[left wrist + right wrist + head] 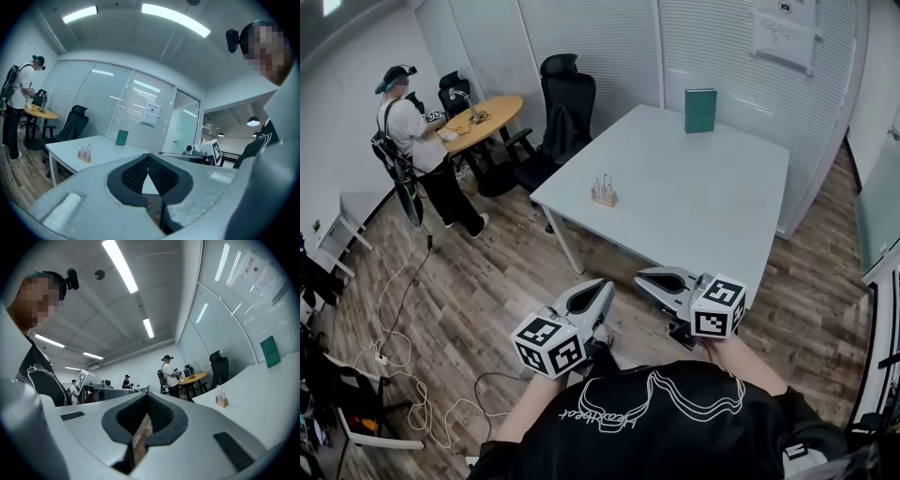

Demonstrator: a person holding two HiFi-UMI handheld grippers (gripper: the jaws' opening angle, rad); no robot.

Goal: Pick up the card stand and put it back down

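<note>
The card stand (604, 192), a small wooden block with thin upright clips, sits on the white table (694, 206) near its left edge. It also appears as the card stand (85, 153) and the card stand (221, 397), far off in both gripper views. My left gripper (605, 285) and right gripper (643, 278) hang side by side close to my body, over the wooden floor and short of the table's near edge. The left gripper (148, 157) and right gripper (147, 395) are both shut, with nothing between their pads.
A green book (700, 110) stands upright at the table's far end. Black office chairs (567, 98) stand left of the table. A person (417, 141) stands at a round wooden table (487, 117). Cables (394, 309) trail over the floor at left.
</note>
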